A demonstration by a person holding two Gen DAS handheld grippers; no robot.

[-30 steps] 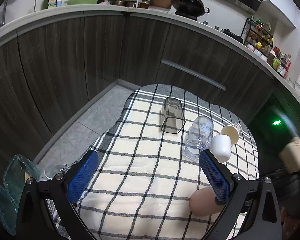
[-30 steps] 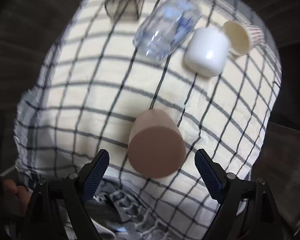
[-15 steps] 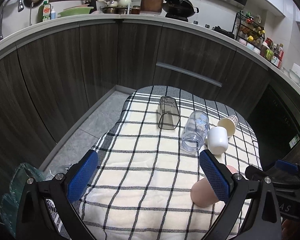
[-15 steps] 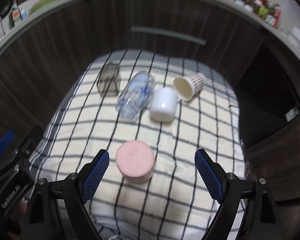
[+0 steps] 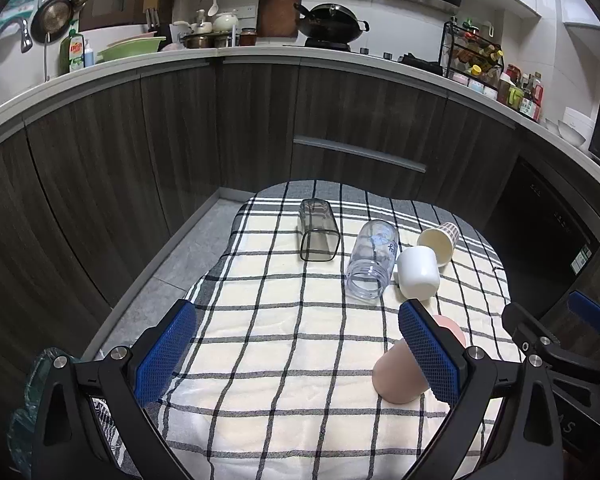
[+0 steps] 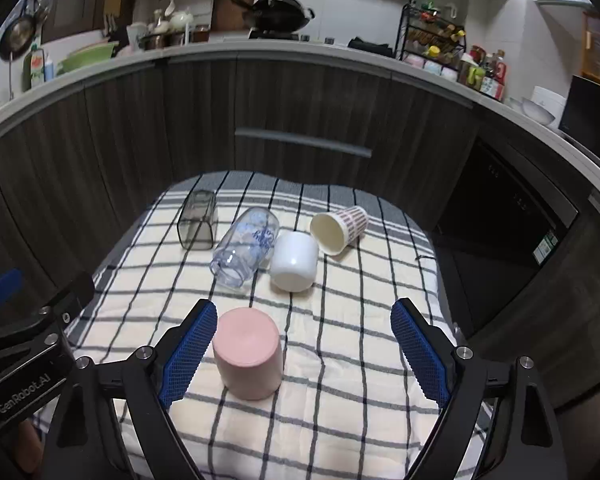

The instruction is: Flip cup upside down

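A pink cup (image 6: 247,354) stands upside down on the checked cloth (image 6: 340,344), near the front; it also shows in the left wrist view (image 5: 398,376), partly behind my left gripper's right finger. Behind it lie a white cup (image 6: 294,261), a clear plastic jar (image 6: 246,246), a smoky square glass (image 6: 198,220) and a striped paper cup (image 6: 338,226), all on their sides. My right gripper (image 6: 306,354) is open and empty, just behind the pink cup. My left gripper (image 5: 296,354) is open and empty over the cloth's front left.
Dark wood kitchen cabinets (image 5: 260,128) curve around behind the table. The grey tiled floor (image 5: 172,264) lies to the left of the cloth. The right gripper's body (image 5: 556,344) shows at the right edge of the left wrist view.
The right gripper has pulled back and tilted up from looking down at the pink cup, which stays upside down on the cloth. The left gripper's view rose slightly.
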